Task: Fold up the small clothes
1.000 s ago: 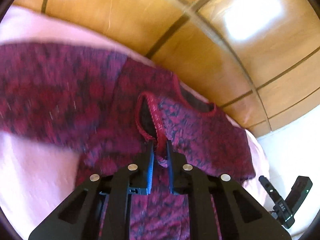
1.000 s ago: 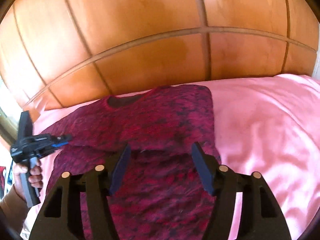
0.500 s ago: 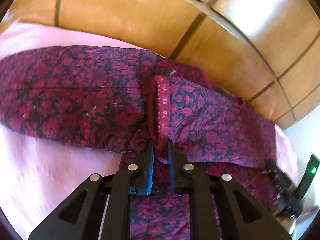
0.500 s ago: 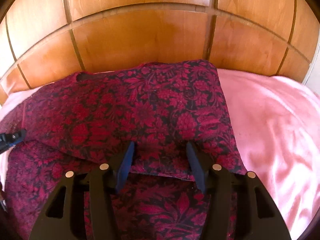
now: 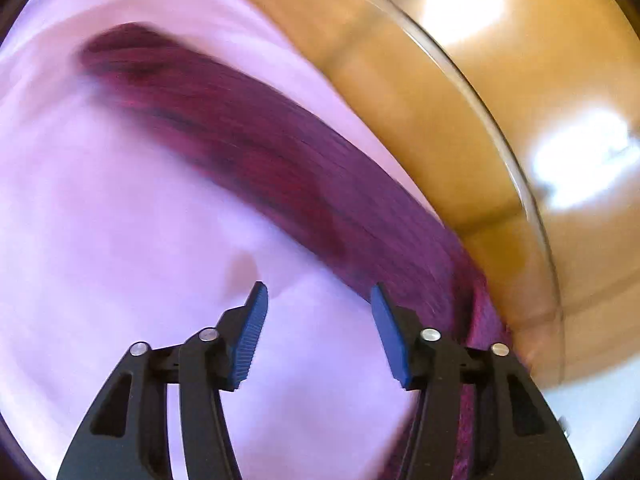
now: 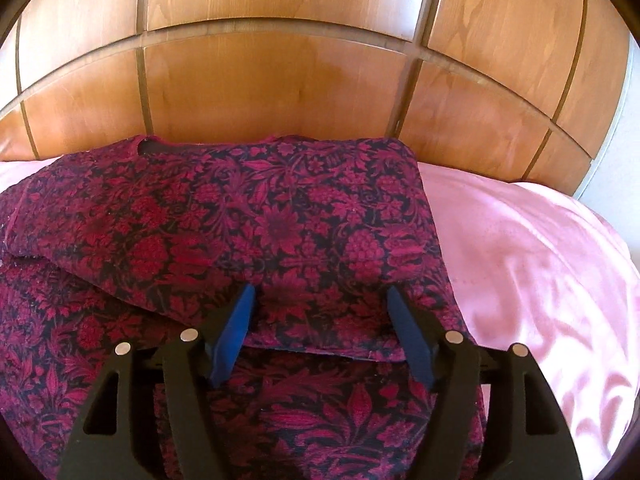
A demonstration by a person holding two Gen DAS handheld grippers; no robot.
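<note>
Floral maroon garment (image 6: 248, 216), part-folded on the pink bed sheet (image 6: 540, 264) against the wooden headboard (image 6: 280, 80); soft, limp, probably light, best pinched at a hem or folded edge. Left gripper (image 5: 316, 320) and right gripper (image 6: 318, 320): jaws wide, empty.

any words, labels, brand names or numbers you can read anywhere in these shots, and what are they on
None: no readable text in either view.
Red floral garment: pattern only, no tag or label showing.
Pink sheet and wooden headboard: plain.
Left gripper and right gripper: no markings visible.
The left wrist view is motion-blurred, so small print there would be unreadable.
</note>
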